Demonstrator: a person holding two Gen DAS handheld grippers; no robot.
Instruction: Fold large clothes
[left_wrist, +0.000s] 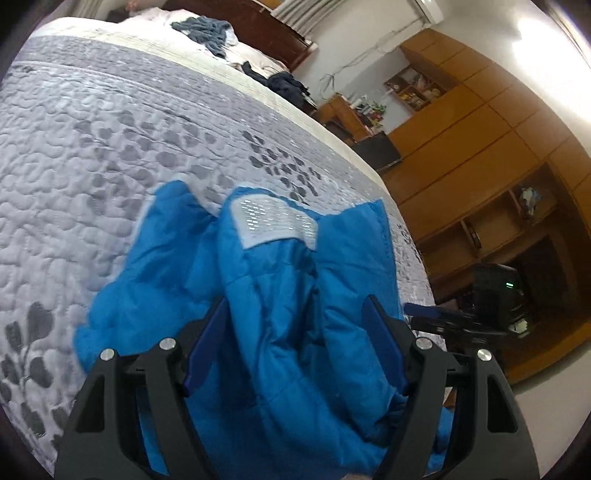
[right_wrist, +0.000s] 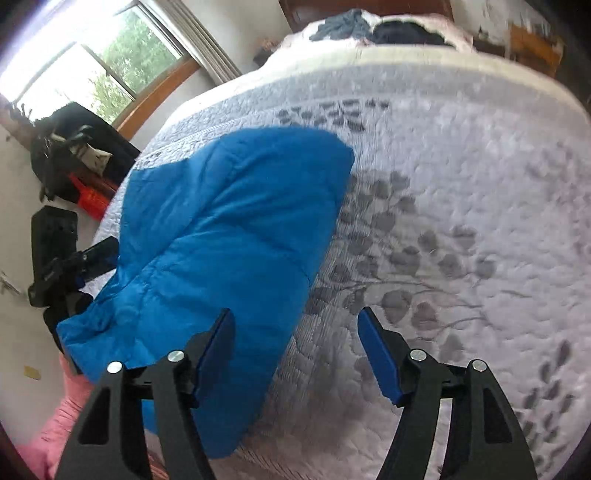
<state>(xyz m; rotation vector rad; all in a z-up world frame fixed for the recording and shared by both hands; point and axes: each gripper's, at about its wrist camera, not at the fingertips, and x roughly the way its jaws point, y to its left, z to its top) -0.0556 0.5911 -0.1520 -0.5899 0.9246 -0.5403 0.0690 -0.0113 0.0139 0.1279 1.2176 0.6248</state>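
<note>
Blue padded fabric, a quilted jacket (left_wrist: 280, 295), lies bunched near the edge of a bed, on a pale grey bedspread (left_wrist: 92, 155) stitched with dark leaf shapes. From the left wrist view the garment looks crumpled, with 1 white perforated panel (left_wrist: 275, 221) showing on its upper fold and a sleeve-like lobe spreading to the left.

The left gripper (left_wrist: 295, 347) has its 2 blue-padded fingers (left_wrist: 207, 343) spread wide, and jacket fabric fills the space between them; the pads are not pressed on the cloth, so it grasps nothing. The right gripper (right_wrist: 295, 354) is likewise released, jaws wide apart. Its left finger hangs over the jacket's lower right edge, its right finger over bare bedspread; whether either touches is unclear.

In the right wrist view the jacket (right_wrist: 229, 236) appears as a smoother, rounded blue mass on the left part of the bed, and the other gripper's dark body sits at its left edge. A pink sleeve (right_wrist: 62, 417) shows at the lower left.

Other clothes (left_wrist: 207, 29) lie heaped at the far end of the bed. Wooden cabinets (left_wrist: 480, 155) line the wall beside the bed, and a window (right_wrist: 99, 62) is on the opposite side.
</note>
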